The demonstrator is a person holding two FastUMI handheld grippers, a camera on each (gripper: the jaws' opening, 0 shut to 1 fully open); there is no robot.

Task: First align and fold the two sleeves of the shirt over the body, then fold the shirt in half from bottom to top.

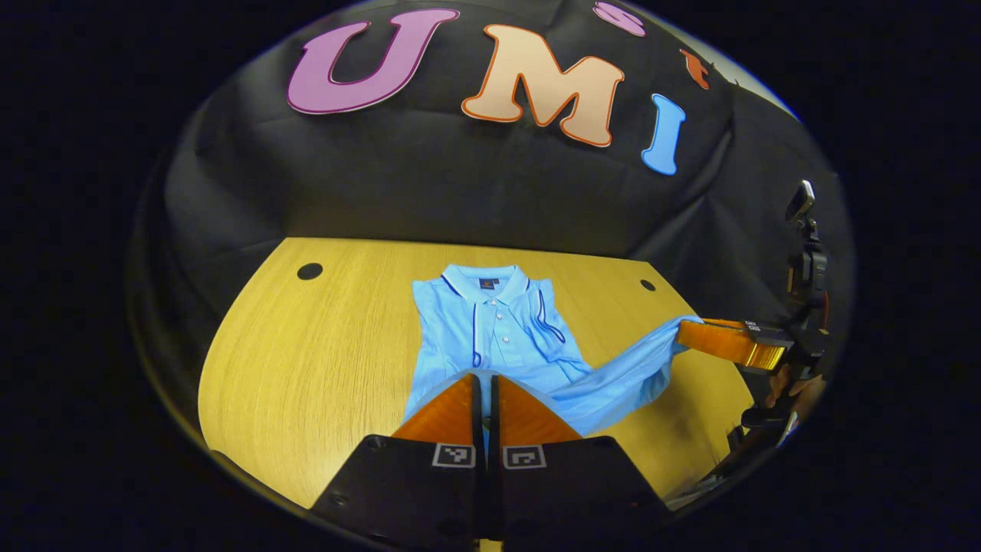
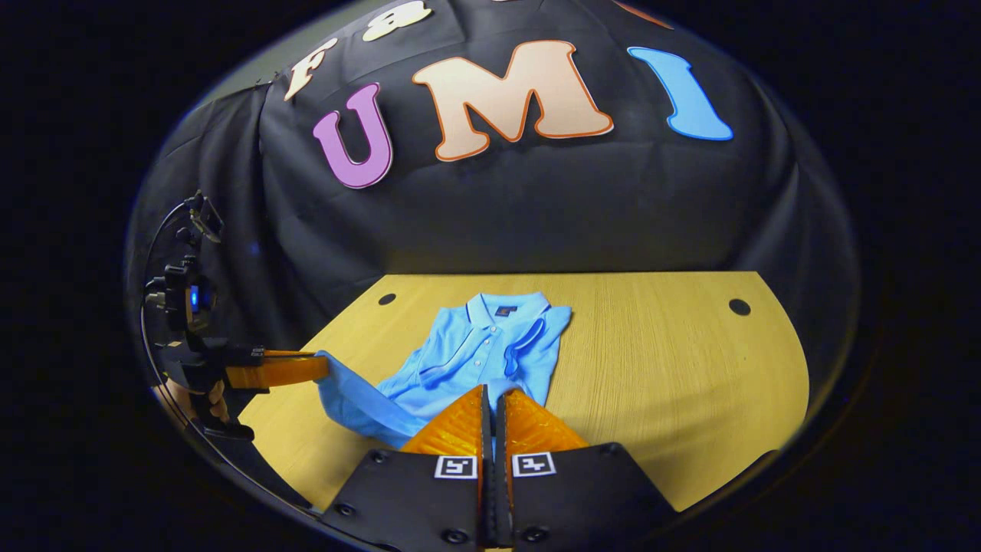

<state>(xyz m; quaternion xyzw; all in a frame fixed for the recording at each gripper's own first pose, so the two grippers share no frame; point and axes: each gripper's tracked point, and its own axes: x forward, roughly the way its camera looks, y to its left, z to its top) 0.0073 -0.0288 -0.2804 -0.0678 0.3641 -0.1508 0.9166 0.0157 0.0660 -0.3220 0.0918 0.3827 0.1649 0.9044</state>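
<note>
Both my grippers (image 1: 486, 377) (image 2: 492, 391) are clamped on the shirt's (image 1: 490, 330) bottom hem; I'd lift evenly and carry it straight toward the collar (image 1: 484, 280).

Black tongs (image 1: 486, 379) housings bear square coded markers.
</note>
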